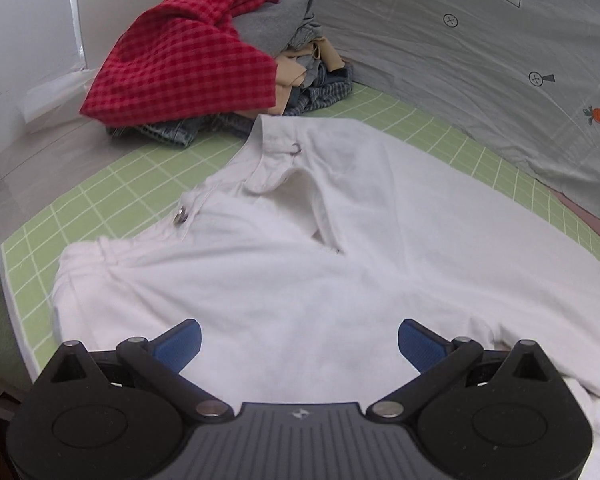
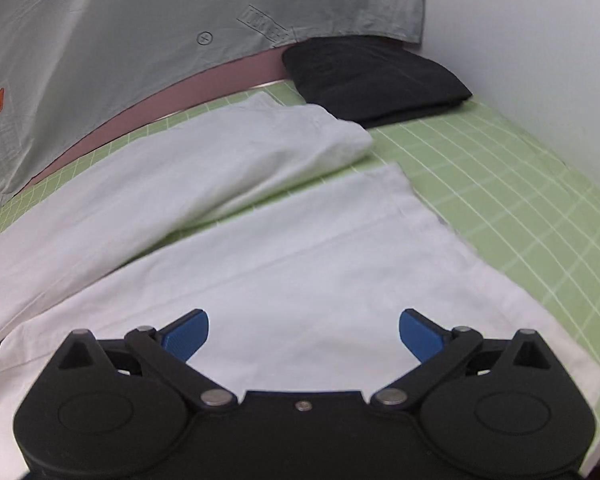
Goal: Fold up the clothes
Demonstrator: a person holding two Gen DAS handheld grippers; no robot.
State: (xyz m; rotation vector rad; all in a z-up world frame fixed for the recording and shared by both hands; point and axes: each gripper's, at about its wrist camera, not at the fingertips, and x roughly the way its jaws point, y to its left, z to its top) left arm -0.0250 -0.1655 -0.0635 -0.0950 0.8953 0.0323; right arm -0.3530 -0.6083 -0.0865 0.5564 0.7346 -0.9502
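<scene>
White trousers (image 1: 300, 248) lie spread flat on the green grid mat (image 1: 112, 184), waistband and metal button toward the far left in the left wrist view. My left gripper (image 1: 299, 342) hovers open over the seat area, its blue pads empty. In the right wrist view the two white trouser legs (image 2: 260, 240) stretch away over the mat (image 2: 520, 208), the far leg's hem wrinkled. My right gripper (image 2: 304, 334) stands open above the near leg, holding nothing.
A heap of unfolded clothes, topped by a red checked garment (image 1: 180, 64), sits at the mat's far left corner. A folded black garment (image 2: 372, 80) rests at the far right corner. A grey printed sheet (image 2: 160, 32) hangs behind the mat. White wall lies to the right.
</scene>
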